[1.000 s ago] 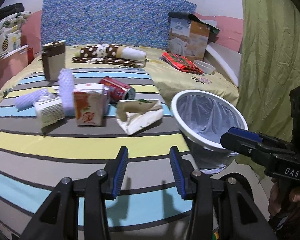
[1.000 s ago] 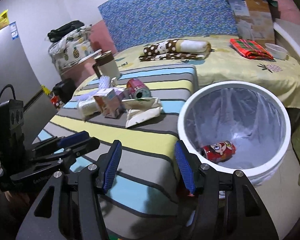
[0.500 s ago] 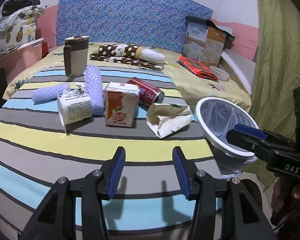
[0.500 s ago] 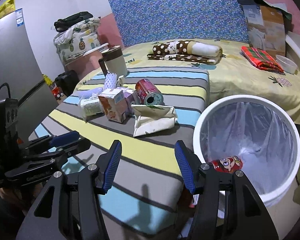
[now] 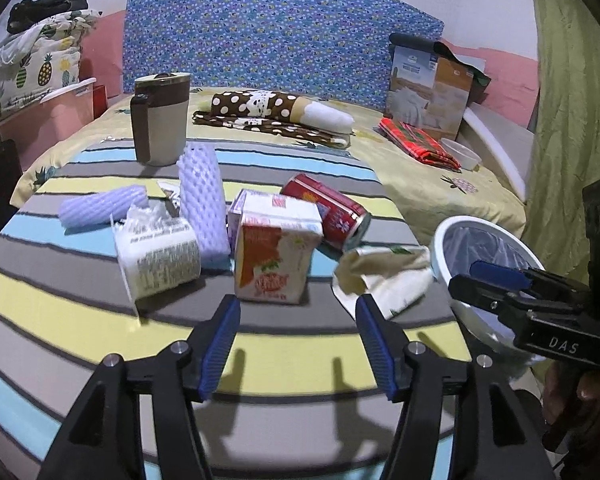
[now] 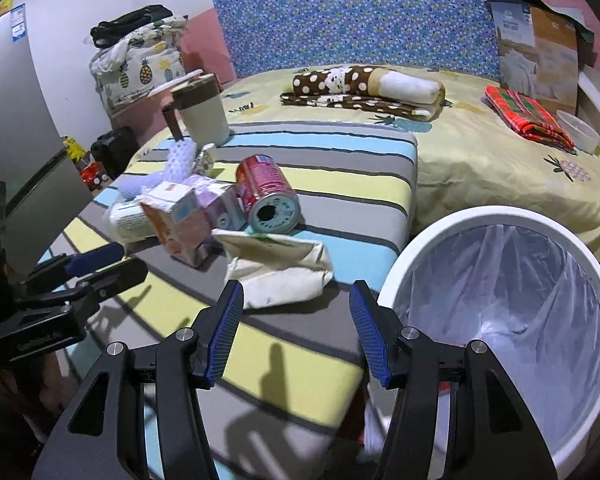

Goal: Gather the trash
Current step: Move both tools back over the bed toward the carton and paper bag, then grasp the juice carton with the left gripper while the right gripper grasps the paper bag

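Trash lies on the striped cushion [image 5: 100,320]: an orange juice carton [image 5: 276,256], a red can [image 5: 328,212] on its side, a crumpled cream bag [image 5: 384,276], a white cup [image 5: 158,256] and purple foam nets [image 5: 202,200]. My left gripper [image 5: 298,316] is open and empty, just short of the carton. My right gripper [image 6: 296,308] is open and empty, just short of the cream bag [image 6: 276,268], with the can [image 6: 266,192] and carton [image 6: 176,220] beyond. The white bin [image 6: 500,216] with a clear liner stands at the right.
A brown-and-cream jug [image 5: 160,120] stands at the cushion's back. Folded dotted blanket [image 5: 276,116], red plaid cloth [image 5: 420,142], a boxed item [image 5: 428,88] and a small bowl [image 5: 462,158] lie on the yellow bed. A green curtain [image 5: 572,120] hangs at right.
Both grippers have moved forward toward the trash pile, still open. The bin has slid to the right in both views, and the can inside it is out of sight.
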